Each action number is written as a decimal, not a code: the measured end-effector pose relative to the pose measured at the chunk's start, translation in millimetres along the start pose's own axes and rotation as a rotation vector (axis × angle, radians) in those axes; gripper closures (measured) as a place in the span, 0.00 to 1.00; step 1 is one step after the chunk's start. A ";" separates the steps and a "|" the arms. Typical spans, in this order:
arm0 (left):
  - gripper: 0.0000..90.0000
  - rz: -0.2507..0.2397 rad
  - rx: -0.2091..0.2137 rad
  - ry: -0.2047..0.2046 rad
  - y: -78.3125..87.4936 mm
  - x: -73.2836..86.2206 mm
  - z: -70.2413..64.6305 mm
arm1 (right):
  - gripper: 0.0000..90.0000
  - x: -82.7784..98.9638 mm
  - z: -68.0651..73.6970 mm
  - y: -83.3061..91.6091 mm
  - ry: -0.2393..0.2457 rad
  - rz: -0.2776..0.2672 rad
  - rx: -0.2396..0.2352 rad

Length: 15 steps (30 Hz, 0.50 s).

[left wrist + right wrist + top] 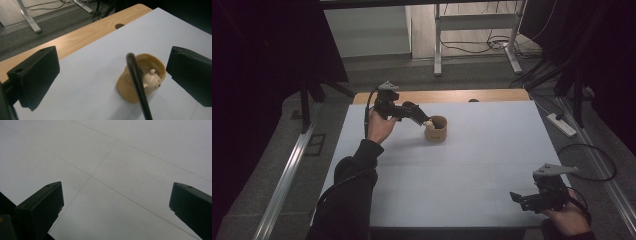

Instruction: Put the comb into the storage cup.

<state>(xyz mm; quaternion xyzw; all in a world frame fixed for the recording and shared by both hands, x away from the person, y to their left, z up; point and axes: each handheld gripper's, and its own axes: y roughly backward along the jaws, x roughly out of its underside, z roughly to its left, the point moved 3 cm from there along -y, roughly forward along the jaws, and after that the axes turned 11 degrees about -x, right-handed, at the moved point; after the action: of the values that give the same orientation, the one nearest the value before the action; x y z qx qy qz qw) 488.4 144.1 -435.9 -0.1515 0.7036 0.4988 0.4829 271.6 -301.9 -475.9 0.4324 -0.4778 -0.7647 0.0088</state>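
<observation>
Looks like you're basically done with the drop-off. The little cream figurine point(151, 79), some bear-ish thing with dots on its face, is sitting inside the tan cup point(130, 87), head poking up near the rim on the far side. The cup itself stands upright on the white table point(472, 170), a bit left of centre toward the far edge, just short of the bare wooden strip point(82, 37).

Your left gripper point(428, 121) hangs right at the cup's rim, and in the left gripper view its jaws are spread as wide as they go, one on each side of the cup, with nothing pinched between them. The dark curved thing crossing in front of the cup there is a cable point(138, 85), I think, not something you're holding.

Your right gripper point(514, 196) is parked well away at the near right corner, jaws also wide apart and empty, staring at bare tabletop.

So as far as I can judge: figurine in the cup, done. What's left is just pulling your left hand back without clipping the rim or dragging that cable across the cup, because it looks light enough to tip. Can't see anything else in the cup besides the figurine.
</observation>
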 end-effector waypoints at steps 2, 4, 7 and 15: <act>0.00 0.002 0.006 -0.010 1.2 0.9 -0.6 | 0.00 0.0 0.0 0.1 0.000 -0.002 0.000; 0.00 -0.004 0.009 -0.017 2.8 1.4 -1.2 | 0.00 0.0 0.0 0.2 -0.002 -0.002 0.001; 0.00 -0.008 0.017 -0.019 5.0 2.1 -1.9 | 0.00 0.0 0.2 0.4 -0.001 -0.007 0.002; 0.00 -0.012 0.027 -0.004 9.7 6.4 -1.6 | 0.00 0.0 1.2 0.9 0.010 -0.012 0.003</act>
<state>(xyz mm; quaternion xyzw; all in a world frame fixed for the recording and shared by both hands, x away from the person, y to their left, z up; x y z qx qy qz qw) 477.7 148.8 -435.8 -0.1483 0.7082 0.4867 0.4895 270.4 -301.5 -475.0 0.4388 -0.4765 -0.7618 0.0059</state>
